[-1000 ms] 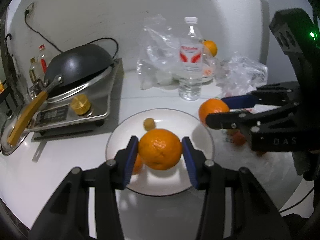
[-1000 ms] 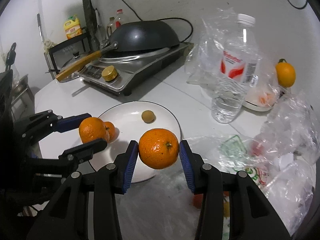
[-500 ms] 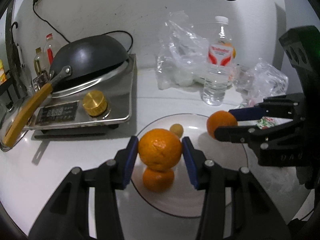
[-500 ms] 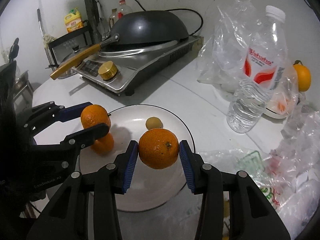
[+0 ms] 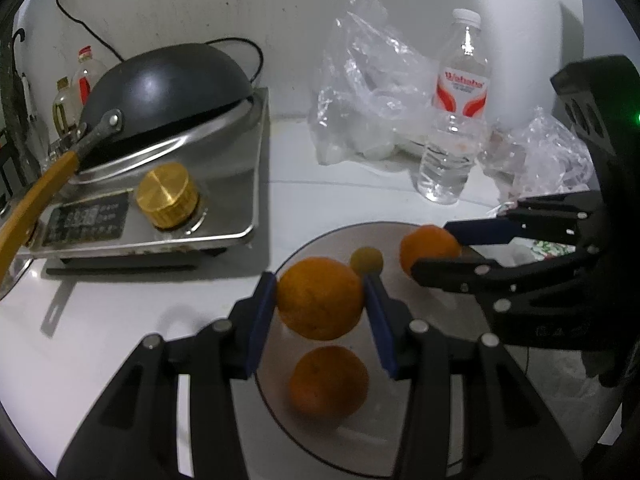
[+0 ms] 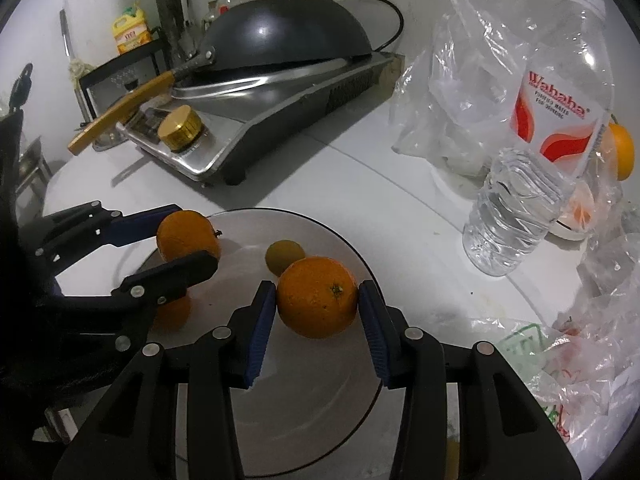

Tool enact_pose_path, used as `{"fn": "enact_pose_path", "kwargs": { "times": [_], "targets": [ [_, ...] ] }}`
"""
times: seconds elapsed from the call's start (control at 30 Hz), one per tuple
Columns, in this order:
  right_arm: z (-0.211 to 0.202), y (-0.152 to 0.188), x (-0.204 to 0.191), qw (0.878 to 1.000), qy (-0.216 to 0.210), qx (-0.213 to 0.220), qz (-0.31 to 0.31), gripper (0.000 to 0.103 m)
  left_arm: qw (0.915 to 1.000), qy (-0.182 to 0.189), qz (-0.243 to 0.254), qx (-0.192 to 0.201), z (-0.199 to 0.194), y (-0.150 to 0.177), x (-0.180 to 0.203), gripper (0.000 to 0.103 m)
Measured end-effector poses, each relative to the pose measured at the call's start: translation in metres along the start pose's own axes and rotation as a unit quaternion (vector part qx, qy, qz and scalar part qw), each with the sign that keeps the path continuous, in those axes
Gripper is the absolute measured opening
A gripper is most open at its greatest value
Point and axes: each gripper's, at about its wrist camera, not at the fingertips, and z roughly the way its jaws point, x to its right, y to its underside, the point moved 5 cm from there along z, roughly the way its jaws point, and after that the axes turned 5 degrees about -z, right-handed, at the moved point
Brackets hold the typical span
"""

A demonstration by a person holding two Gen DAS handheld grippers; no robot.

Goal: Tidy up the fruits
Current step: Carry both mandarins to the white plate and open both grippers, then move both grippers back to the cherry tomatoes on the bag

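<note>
While both grippers hang over the plate, each has an orange pinched: the left gripper has its fingers closed on an orange above the plate's left half, and the right gripper has its fingers closed on a second orange above the middle. Already on the plate: a smaller orange right under the left gripper's fruit, and a small greenish-yellow fruit just behind the right gripper's fruit. Step in hand looks like set-down, with neither held orange touching the plate yet as far as I can tell. To do it well: don't drop the left one straight down, it'd land on the smaller orange and roll; shift it sideways to bare plate first. Lower each until the fruit touches, then open the fingers slowly and just enough to clear, since round fruit on a smooth plate will run. Go one at a time; the two grippers are close and angled across each other, so opening together risks a knock. Keep the right one off the small fruit behind it. Back out along the finger line, not sideways. There's another orange behind the water bottle among the plastic bags, probably next. The stove with its wok is well apart on the table, no issue.
</note>
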Motion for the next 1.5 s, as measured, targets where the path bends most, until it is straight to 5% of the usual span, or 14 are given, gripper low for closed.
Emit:
{"fn": "enact_pose_path", "kwargs": {
  "times": [0.4, 1.5],
  "targets": [
    [0.001, -0.005, 0.0, 1.0, 0.013, 0.003, -0.004, 0.048, 1.0, -0.002, -0.004, 0.001, 0.002, -0.001, -0.001, 0.052],
    [-0.106, 0.049, 0.015, 0.997, 0.05, 0.055, 0.027, 0.048, 0.9985, 0.002, 0.022, 0.051, -0.083, 0.01, 0.058, 0.064]
  ]
}}
